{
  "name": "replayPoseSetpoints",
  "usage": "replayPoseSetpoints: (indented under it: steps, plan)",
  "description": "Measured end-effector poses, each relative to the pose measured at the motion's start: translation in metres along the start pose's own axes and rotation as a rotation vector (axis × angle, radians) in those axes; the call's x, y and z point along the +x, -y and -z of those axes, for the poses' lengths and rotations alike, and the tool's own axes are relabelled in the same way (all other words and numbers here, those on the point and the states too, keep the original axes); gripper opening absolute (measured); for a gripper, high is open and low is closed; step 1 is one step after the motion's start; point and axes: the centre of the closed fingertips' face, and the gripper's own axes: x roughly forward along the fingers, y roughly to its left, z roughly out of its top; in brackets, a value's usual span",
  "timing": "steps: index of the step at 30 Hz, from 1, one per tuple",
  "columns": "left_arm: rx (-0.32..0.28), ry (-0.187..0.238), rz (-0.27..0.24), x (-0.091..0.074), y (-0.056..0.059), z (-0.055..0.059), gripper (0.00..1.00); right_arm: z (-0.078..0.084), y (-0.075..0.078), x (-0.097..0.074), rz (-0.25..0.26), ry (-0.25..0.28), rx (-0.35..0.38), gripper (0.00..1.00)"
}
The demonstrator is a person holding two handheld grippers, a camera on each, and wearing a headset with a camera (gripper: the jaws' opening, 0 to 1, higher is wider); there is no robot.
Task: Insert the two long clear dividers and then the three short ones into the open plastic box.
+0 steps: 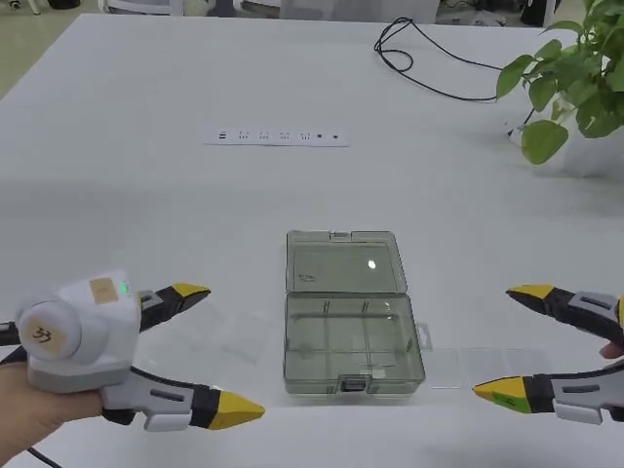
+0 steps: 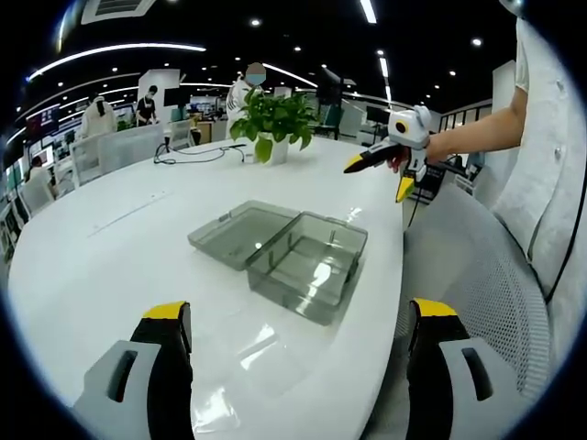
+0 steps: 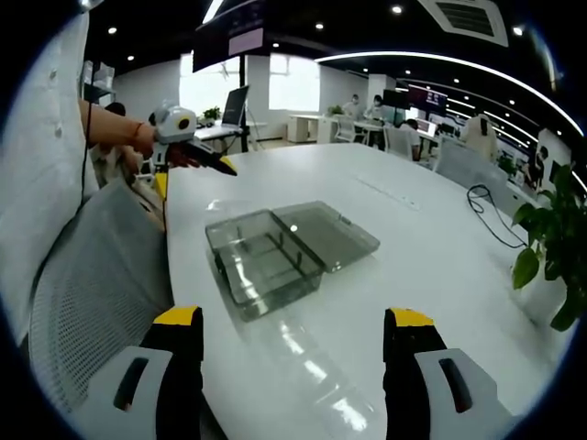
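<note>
The smoky grey transparent plastic box [image 1: 322,370] sits open in the middle of the white table [image 1: 146,205], with its hinged lid [image 1: 344,263] folded flat on the far side. Thin lines cross the base, but I cannot tell whether they are seated dividers or moulded ribs. Loose on the table just beside the box lie clear flat plastic dividers [image 1: 466,368], some to its left and some to its right. The left gripper [image 1: 224,351] hangs near the box's left side and the right gripper [image 1: 505,341] near its right, both with yellow-tipped jaws spread wide and holding nothing. A potted green plant [image 1: 575,88] and a black cable [image 1: 419,58] lie at the table's far right. From above, the head view shows the latch on the box's near wall. The gripper views, low across the table, show a grey mesh chair [image 3: 101,266] at the near edge, a lit office behind, and each the opposite gripper in the person's hand.
</note>
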Motion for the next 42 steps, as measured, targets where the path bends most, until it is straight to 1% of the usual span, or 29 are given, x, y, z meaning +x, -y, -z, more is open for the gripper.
replayPoseSetpoints:
  steps: [4, 21, 24, 29, 31, 33, 35, 40, 42]
  plan:
    - [-0.001, -0.001, 0.004, 0.001, 0.001, 0.000, 1.00, 0.001, 0.000, -0.001, 0.000, -0.001, 0.002, 0.81]
    - [-0.006, -0.007, 0.005, 0.001, 0.000, 0.001, 1.00, 0.003, -0.001, 0.001, -0.003, -0.001, 0.009, 0.81]
    - [-0.007, -0.012, 0.001, 0.001, 0.000, 0.002, 1.00, 0.003, -0.001, 0.001, -0.002, 0.001, 0.011, 0.81]
    - [-0.010, -0.028, -0.011, -0.002, -0.005, 0.005, 1.00, 0.004, 0.000, 0.001, -0.001, 0.003, 0.011, 0.81]
    - [-0.011, -0.032, -0.026, -0.004, -0.010, 0.005, 1.00, 0.003, 0.000, 0.002, -0.001, 0.004, 0.012, 0.81]
    - [-0.033, -0.031, -0.043, -0.007, -0.017, 0.005, 1.00, 0.003, 0.000, 0.002, 0.001, 0.007, 0.013, 0.81]
    - [-0.027, -0.044, -0.070, -0.010, -0.025, 0.008, 1.00, 0.002, 0.001, 0.002, 0.001, 0.008, 0.012, 0.81]
    - [-0.047, -0.072, -0.118, -0.016, -0.040, 0.013, 1.00, -0.001, 0.002, 0.002, 0.005, 0.018, 0.015, 0.81]
    - [-0.064, -0.084, -0.140, -0.017, -0.046, 0.017, 0.99, -0.001, 0.002, 0.003, 0.007, 0.020, 0.015, 0.81]
